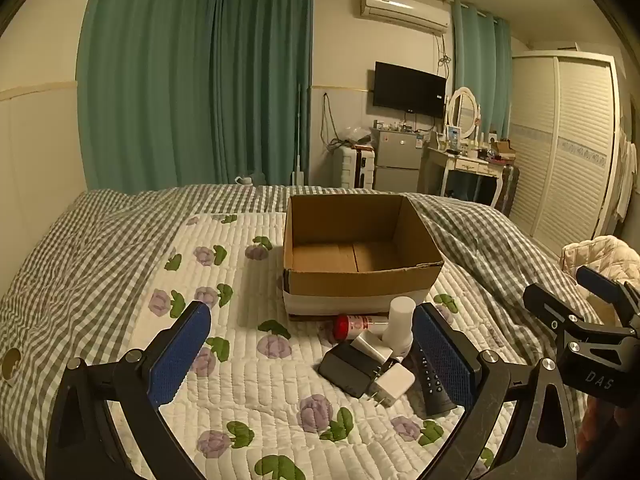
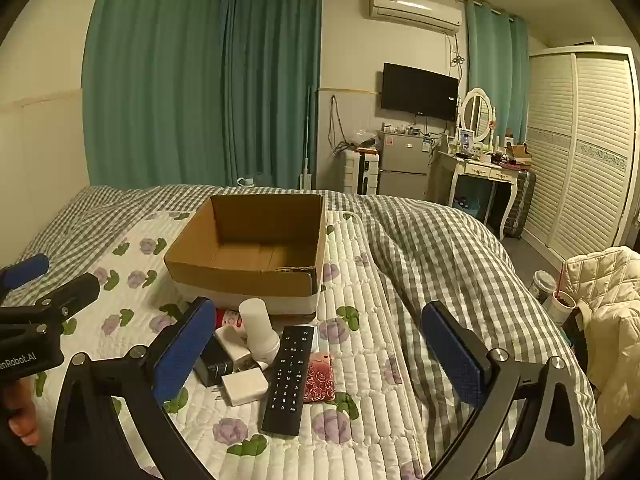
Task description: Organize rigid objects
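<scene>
Left gripper (image 1: pixel 312 354) and right gripper (image 2: pixel 320 354) are both hovering over the quilt (image 1: pixel 248 400) with jaws spread wide, grasping nothing. The black remote (image 2: pixel 289 376) is lying at lower centre of the right view, beside white chargers (image 2: pixel 244 388). The cardboard box (image 1: pixel 352 280) is sitting open above them, mid-frame.

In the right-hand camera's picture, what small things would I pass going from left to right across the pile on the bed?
Black adapter → white charger → black remote → red rose-patterned case.
</scene>
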`<state>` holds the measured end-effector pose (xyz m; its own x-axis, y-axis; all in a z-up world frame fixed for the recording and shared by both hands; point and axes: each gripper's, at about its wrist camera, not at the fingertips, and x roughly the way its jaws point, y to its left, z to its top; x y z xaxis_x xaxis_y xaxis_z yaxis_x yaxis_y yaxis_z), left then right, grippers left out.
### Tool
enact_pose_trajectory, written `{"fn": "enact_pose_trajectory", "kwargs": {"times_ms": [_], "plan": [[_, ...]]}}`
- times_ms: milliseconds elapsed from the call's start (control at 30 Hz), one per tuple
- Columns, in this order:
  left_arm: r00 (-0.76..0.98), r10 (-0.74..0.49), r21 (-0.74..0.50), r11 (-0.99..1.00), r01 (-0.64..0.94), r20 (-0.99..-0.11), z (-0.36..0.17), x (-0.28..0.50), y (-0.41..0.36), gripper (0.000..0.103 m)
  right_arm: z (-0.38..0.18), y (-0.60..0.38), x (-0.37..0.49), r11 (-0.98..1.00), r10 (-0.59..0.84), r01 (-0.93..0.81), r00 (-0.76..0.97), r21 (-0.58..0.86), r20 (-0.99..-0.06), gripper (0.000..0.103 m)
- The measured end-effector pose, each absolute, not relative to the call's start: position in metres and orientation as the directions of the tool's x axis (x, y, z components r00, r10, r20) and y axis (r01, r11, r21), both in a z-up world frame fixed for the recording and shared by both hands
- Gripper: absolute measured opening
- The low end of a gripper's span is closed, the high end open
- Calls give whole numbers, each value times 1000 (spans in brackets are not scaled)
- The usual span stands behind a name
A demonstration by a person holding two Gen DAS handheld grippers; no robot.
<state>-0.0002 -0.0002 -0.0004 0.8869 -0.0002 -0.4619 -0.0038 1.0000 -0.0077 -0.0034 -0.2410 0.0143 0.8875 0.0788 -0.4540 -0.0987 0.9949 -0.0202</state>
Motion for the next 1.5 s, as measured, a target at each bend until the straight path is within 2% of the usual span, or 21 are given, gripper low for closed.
{"fn": "enact_pose_trajectory", "kwargs": {"times_ms": [1500], "plan": [[896, 19, -18, 999, -29, -444, -2, -1, 6, 103, 5, -241, 1, 995, 75, -98, 883, -27, -463, 103]]}}
